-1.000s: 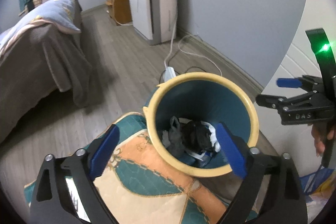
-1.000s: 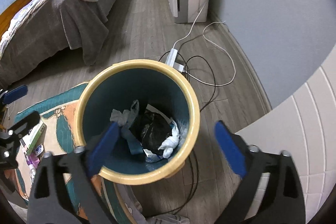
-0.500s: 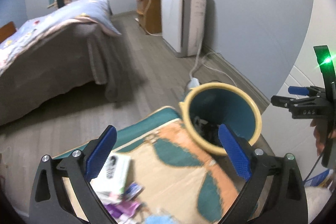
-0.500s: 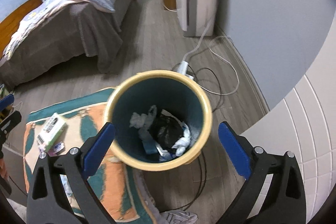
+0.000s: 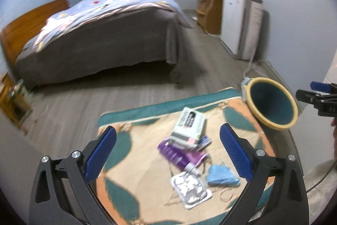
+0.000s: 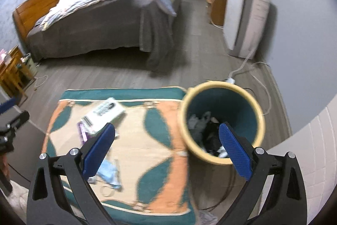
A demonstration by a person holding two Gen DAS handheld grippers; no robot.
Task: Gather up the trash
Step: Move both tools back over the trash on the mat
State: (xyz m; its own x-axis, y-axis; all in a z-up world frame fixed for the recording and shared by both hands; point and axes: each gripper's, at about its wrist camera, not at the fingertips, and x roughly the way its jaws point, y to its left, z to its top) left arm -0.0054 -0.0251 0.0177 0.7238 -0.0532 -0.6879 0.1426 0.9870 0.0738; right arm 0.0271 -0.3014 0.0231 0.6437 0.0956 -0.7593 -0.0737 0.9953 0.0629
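Observation:
A yellow-rimmed teal trash bin (image 5: 272,105) (image 6: 221,121) stands at the rug's right edge with crumpled trash inside. Trash lies on the patterned rug (image 5: 134,172) (image 6: 147,140): a white-green box (image 5: 189,122) (image 6: 106,113), a purple packet (image 5: 179,154) (image 6: 81,134), a silver blister pack (image 5: 190,188) and a blue face mask (image 5: 222,175) (image 6: 108,172). My left gripper (image 5: 167,153) is open and empty above the trash pile. My right gripper (image 6: 166,146) is open and empty over the rug, left of the bin.
A bed (image 5: 101,35) (image 6: 109,16) with a grey cover fills the far side. A white appliance (image 5: 242,22) (image 6: 245,18) stands by the right wall with a cable and power strip (image 6: 230,79) on the floor behind the bin. A tiled wall (image 6: 311,151) is at right.
Both grippers have pulled back and swung left, away from the bin. The rug and its trash pile have come into view. Both stay open and empty.

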